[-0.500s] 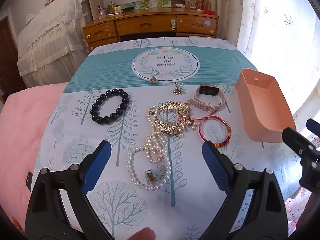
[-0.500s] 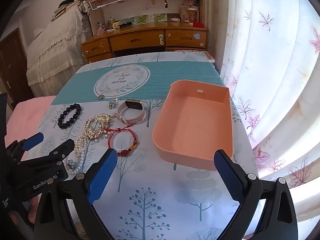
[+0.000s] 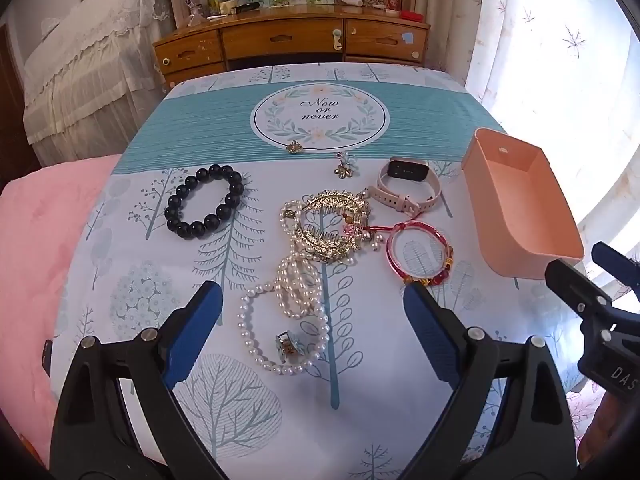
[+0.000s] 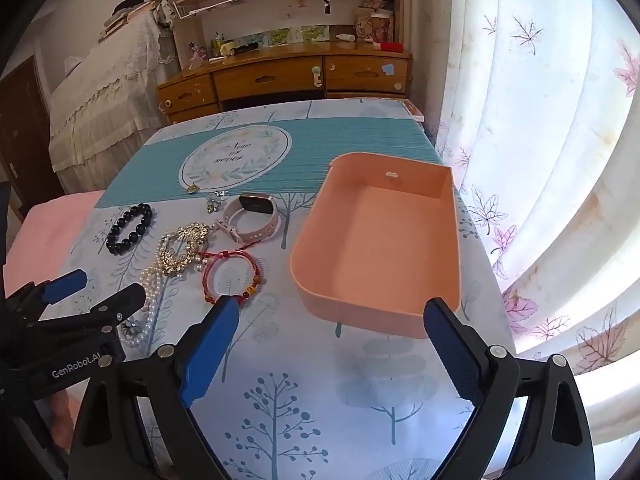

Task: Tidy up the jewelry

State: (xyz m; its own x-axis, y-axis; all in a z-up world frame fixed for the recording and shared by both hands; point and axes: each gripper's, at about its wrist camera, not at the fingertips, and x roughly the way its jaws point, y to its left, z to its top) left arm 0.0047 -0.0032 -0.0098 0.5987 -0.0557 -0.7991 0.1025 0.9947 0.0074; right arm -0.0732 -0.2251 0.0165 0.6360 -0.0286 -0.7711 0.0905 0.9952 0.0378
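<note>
Hovering wide-open fingers, both grippers empty

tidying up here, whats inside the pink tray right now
Nothing: the pink tray shows only its bare floor and walls. Its near wall hides a thin strip of floor just behind it in both views.

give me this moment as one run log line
left gripper: open, above pearl necklace | right gripper: open, empty, near pink tray | tray: empty | jewelry: all on table
</note>
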